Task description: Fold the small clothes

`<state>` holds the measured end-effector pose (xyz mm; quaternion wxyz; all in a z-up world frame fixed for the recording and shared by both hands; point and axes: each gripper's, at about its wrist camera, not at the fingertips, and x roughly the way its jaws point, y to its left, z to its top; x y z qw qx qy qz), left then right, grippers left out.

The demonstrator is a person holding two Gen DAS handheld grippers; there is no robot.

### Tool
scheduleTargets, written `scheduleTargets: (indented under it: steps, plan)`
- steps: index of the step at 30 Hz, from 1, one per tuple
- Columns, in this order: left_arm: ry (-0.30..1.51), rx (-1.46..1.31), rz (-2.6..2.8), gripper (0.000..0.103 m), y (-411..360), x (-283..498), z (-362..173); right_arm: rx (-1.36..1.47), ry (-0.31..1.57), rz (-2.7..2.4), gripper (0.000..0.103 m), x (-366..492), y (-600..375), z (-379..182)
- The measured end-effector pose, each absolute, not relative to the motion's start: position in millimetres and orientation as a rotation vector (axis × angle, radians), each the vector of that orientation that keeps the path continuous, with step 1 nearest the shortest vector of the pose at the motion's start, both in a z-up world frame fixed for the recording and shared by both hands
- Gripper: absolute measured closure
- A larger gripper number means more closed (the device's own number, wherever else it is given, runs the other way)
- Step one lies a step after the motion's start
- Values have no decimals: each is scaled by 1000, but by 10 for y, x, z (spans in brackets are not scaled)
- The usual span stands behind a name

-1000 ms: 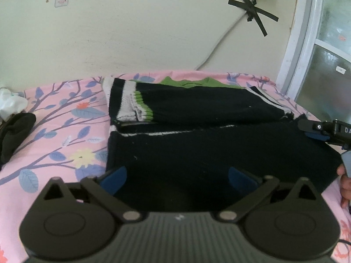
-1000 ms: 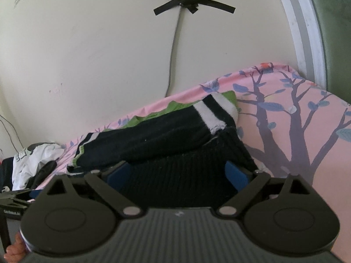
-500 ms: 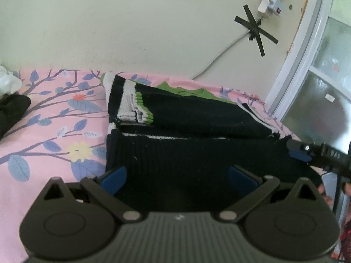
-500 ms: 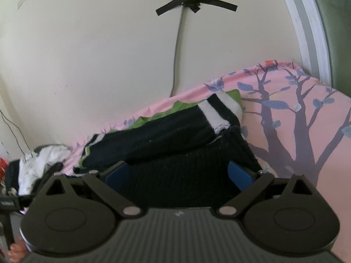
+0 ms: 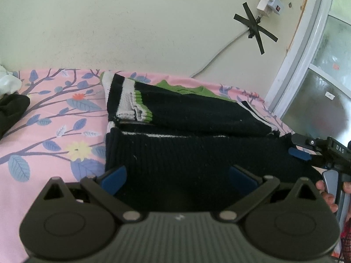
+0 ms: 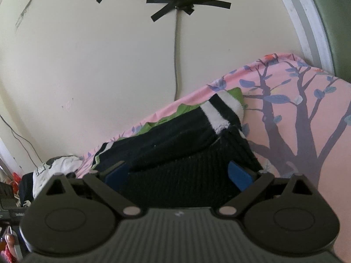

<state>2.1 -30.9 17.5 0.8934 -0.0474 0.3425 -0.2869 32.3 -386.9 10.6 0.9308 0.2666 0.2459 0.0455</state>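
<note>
- Lying flat on the pink floral bed sheet [image 5: 43,144], the black knit sweater [image 5: 197,153] runs with its long axis side to side along the cream wall [image 5: 153,32], its near edge at both grippers.
- Folded across its far half is a sleeve whose white-and-green striped cuff [image 5: 133,107] points to the left in the left wrist view.
- The left wrist view alone shows the right gripper [image 5: 300,153] at the sweater's right edge, a window frame [image 5: 291,70], and a dark garment [image 5: 11,111] at the sheet's left edge.
- The right wrist view alone shows a white-and-black clothes heap [image 6: 50,171] beyond the sweater's far end.
- The left gripper [image 5: 177,177] has its jaws spread wide, blue pads [image 5: 114,176] over the near hem, gripping nothing.
- The right gripper's jaws are likewise spread wide over the knit.
</note>
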Motion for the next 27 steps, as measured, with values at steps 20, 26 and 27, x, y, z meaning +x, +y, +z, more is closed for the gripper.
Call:
scheduleTargets:
  steps: [20,26,27]
  plan:
    - [711,-54,-588,0,-366,4,169,535,514,91,12,317,-3844,119]
    - [714,-111,-611,0,-278,28,175,522,516,83,12,314,-3833,129]
    - [715,-124,-615,0,-260,35,175,520,517,81,12,314,-3833,131]
